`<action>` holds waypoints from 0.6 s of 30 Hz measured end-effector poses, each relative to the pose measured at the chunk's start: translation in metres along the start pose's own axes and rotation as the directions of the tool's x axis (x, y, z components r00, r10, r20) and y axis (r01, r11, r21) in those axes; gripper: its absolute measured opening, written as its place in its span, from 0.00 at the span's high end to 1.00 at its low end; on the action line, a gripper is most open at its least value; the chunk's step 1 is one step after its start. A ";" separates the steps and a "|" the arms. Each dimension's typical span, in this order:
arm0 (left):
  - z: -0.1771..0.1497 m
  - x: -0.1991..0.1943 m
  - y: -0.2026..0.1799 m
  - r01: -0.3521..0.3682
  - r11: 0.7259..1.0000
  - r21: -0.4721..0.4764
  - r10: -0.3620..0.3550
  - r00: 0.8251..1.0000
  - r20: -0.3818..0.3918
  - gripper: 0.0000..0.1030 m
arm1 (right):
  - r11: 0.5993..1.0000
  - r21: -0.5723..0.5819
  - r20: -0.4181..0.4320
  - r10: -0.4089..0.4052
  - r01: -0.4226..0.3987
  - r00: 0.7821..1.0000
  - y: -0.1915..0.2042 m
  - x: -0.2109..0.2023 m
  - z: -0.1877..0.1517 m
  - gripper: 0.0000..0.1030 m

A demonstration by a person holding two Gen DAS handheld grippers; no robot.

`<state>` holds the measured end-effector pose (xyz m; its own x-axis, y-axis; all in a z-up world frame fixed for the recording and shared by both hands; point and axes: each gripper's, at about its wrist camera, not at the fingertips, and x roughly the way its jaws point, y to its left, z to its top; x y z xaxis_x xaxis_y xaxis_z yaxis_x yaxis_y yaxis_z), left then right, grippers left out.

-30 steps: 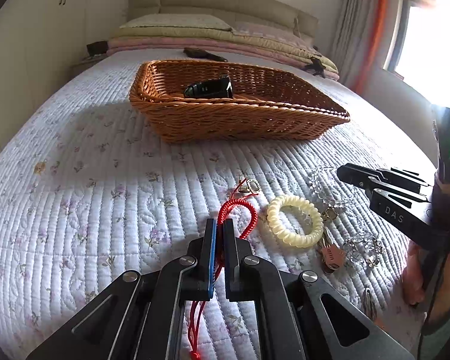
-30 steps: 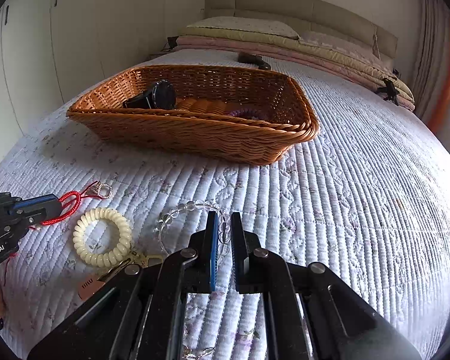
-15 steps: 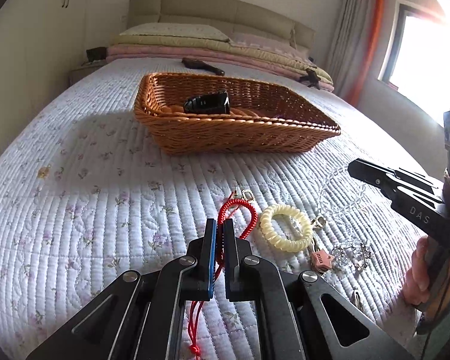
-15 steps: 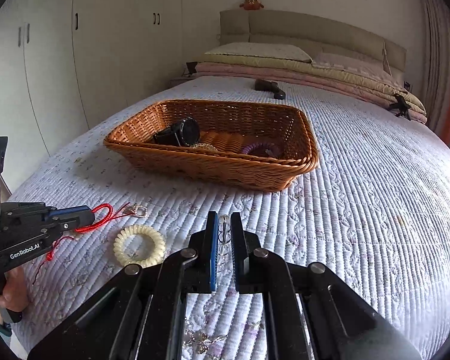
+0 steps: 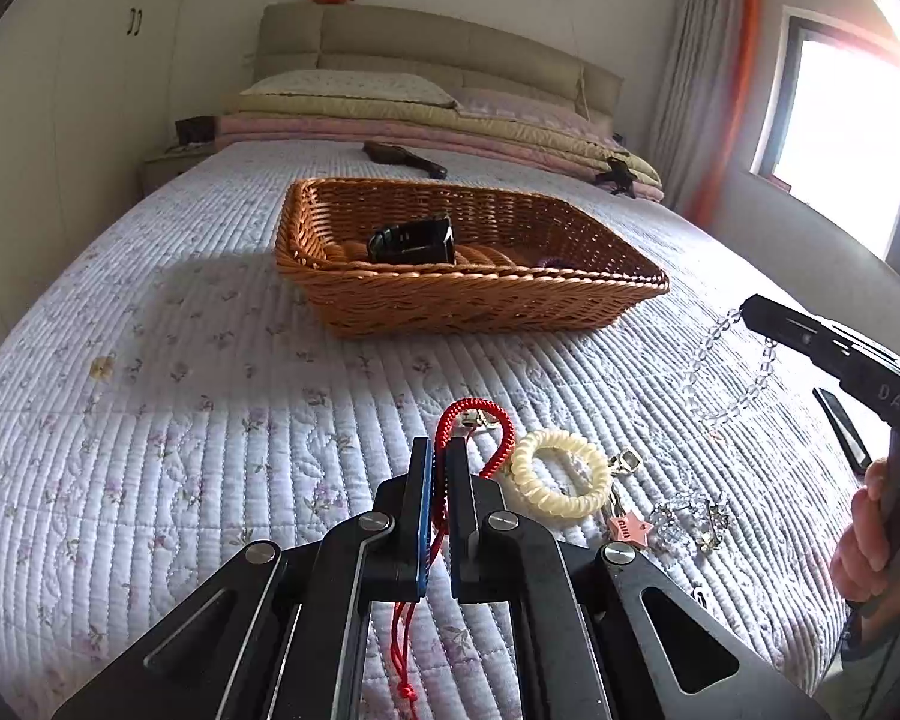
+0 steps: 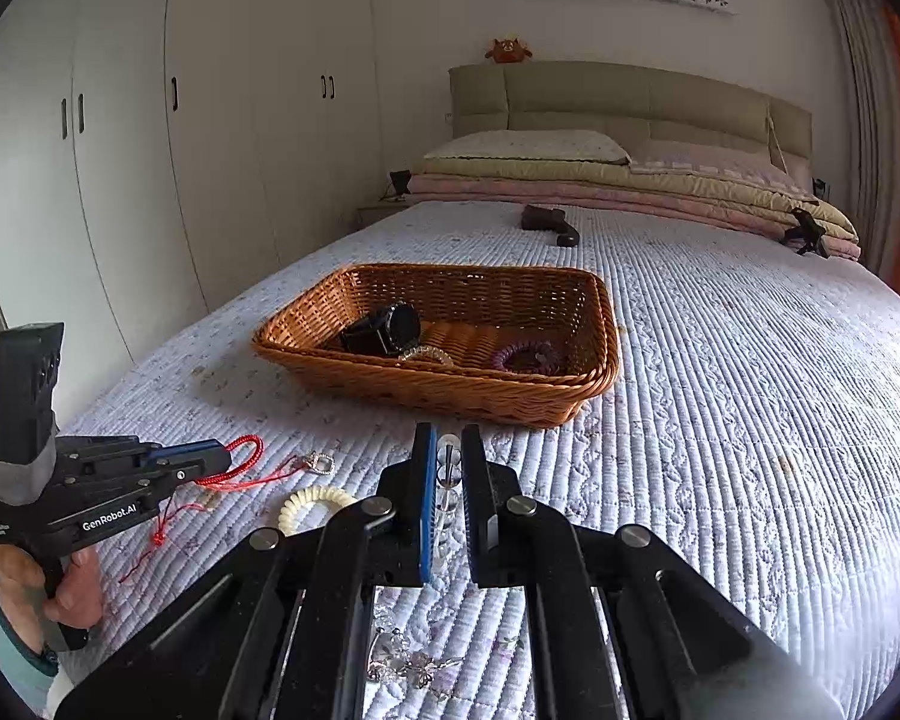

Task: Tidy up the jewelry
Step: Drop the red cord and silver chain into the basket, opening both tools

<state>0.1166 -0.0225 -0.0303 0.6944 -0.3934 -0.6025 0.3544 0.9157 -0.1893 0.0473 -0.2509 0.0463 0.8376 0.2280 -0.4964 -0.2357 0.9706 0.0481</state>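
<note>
Basket [image 6: 594, 372] beyond cream coil [image 5: 561, 480], keyring [image 5: 627, 525].

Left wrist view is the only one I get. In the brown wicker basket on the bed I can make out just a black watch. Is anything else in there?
Observer: Yes. The right wrist view shows a purple bead bracelet lying in the brown wicker basket, to the right of the black watch.
Operator: Anything more beside the watch?
Observer: A pale, shiny bracelet lies just in front of it.
Operator: And the other tool on my right: does it really grip that string of clear beads?
Observer: Yes. The right gripper is shut on the clear bead bracelet, and beads show between its two pads.
</note>
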 end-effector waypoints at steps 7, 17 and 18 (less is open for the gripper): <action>0.029 -0.009 -0.004 0.008 1.000 -0.012 -0.008 1.000 0.020 0.96 | 1.000 0.013 0.057 0.006 -0.006 0.998 0.003 -0.010 0.025 0.91; 0.136 0.028 0.010 0.002 0.999 -0.044 0.001 0.998 0.069 0.96 | 1.000 0.023 0.077 -0.018 0.017 0.997 -0.013 0.036 0.091 0.91; 0.143 0.032 0.011 0.003 0.999 -0.051 0.001 0.997 0.078 0.96 | 0.999 0.032 0.070 -0.018 0.016 0.997 -0.017 0.047 0.096 0.91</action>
<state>0.2322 -0.0371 0.0587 0.7418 -0.3976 -0.5401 0.3239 0.9176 -0.2306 0.1379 -0.2490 0.1058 0.8740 0.2152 -0.4357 -0.2064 0.9761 0.0681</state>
